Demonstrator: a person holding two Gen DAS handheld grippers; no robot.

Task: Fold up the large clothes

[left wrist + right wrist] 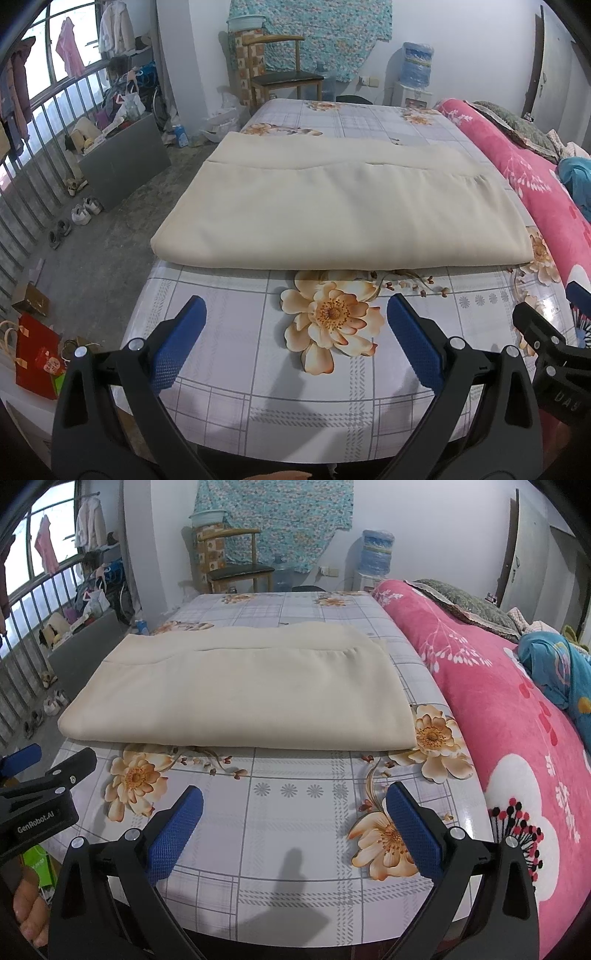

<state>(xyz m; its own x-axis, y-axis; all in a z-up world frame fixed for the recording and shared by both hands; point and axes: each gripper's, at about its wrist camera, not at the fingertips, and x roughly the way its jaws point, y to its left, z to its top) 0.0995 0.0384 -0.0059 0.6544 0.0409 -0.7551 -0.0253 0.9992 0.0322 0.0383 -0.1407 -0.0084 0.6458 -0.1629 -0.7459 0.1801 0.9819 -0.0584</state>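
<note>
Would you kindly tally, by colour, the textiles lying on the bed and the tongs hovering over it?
Cream folded cloth: 1
Pink flowered blanket: 1
Teal blue bedding: 1
Blue-padded tongs, both open: 2, the left tongs and the right tongs
Total: 5

A lived-in home bedroom. A pink floral blanket lies on a bed beside a table under a flowered covering, clothes hang at the barred window, and shoes sit on the concrete floor. A wooden chair and a water dispenser stand against the far wall.
</note>
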